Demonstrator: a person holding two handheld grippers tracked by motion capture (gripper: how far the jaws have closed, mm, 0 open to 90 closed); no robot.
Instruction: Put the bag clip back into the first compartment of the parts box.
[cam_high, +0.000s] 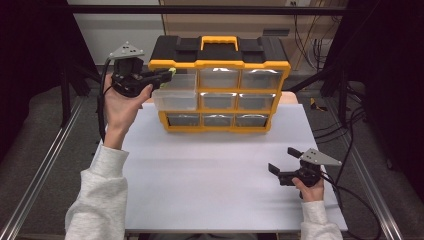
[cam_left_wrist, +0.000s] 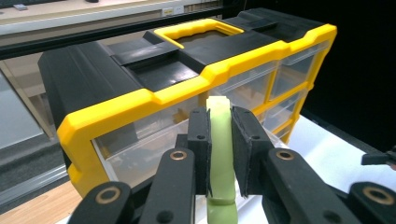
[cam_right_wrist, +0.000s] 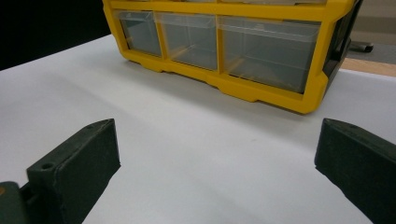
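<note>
A person seated at a white table (cam_high: 210, 180) holds a black two-jaw gripper in each hand. The left gripper (cam_left_wrist: 219, 154) is raised at the upper left corner of a yellow-and-black plastic drawer cabinet (cam_high: 220, 82), its jaws clamped on a pale green, smooth, bar-shaped piece (cam_left_wrist: 219, 140) that stands upright between the flat black pads. Just below it in the high view, the middle-row left drawer (cam_high: 175, 99), a clear plastic box, stands pulled out from the yellow frame; the other clear drawers sit flush in their three-by-three grid. A yellow carry handle (cam_high: 219, 41) arches over the cabinet's black moulded top. The right gripper (cam_high: 284, 164) rests low near the table's right front edge, well apart from the cabinet, its blunt, matt jaws spread wide and holding nothing.
</note>
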